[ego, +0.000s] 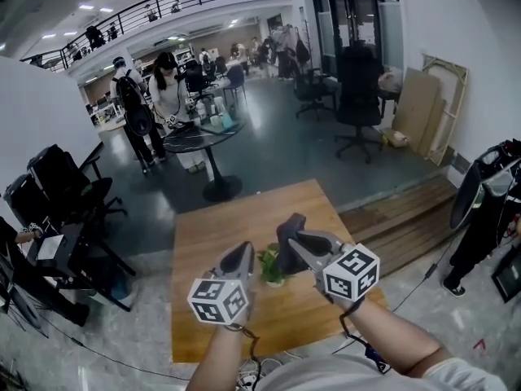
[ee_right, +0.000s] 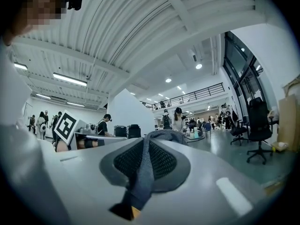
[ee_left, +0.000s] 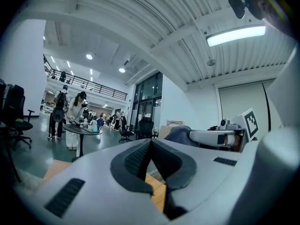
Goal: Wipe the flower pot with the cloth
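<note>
A small pot [ego: 274,280] with a green plant stands on the wooden table [ego: 244,226], between my two grippers in the head view. My right gripper [ego: 296,239] is just right of the plant and is shut on a dark grey cloth [ego: 289,233]. In the right gripper view the cloth [ee_right: 146,165] is pinched between the jaws and bulges out past their tips. My left gripper [ego: 242,252] is just left of the plant, with its jaws together and nothing held [ee_left: 150,146]. Both grippers tilt upward. The pot is in neither gripper view.
The table's near edge runs close to my arms [ego: 269,353]. Behind the table stand a round black table [ego: 203,133] with people at it and several office chairs [ego: 358,96]. Black chairs and gear [ego: 57,194] crowd the left, and a dark rack [ego: 488,194] stands at the right.
</note>
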The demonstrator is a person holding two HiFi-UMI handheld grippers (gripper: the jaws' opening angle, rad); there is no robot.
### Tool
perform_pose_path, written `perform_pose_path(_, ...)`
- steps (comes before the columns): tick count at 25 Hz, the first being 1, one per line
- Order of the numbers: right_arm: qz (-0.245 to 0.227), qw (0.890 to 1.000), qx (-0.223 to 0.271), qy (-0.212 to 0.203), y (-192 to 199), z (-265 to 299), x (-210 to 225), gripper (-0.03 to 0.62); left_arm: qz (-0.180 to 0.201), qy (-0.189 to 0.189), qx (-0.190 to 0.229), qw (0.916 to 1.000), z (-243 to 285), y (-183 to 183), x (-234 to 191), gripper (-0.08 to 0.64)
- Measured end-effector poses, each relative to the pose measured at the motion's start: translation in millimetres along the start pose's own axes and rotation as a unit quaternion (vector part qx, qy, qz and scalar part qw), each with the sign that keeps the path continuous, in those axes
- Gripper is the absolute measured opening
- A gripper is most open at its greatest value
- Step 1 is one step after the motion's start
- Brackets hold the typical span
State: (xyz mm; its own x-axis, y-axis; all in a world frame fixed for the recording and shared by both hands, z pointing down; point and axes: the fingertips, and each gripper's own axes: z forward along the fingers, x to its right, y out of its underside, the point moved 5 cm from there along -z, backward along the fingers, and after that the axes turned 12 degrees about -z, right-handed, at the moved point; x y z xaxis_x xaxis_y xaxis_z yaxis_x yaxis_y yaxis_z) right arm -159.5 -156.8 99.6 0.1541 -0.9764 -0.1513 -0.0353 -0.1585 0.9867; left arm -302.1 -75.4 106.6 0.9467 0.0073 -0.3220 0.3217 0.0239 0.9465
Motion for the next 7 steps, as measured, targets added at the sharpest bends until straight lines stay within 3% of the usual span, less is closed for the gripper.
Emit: perform_pose_path(7,-0.003,1.0,0.0,0.005,-2.6,4.0,-9.3,0.04,-0.002,0.008,0.0,1.0,-7.0,-1.8,-5.1,0.005)
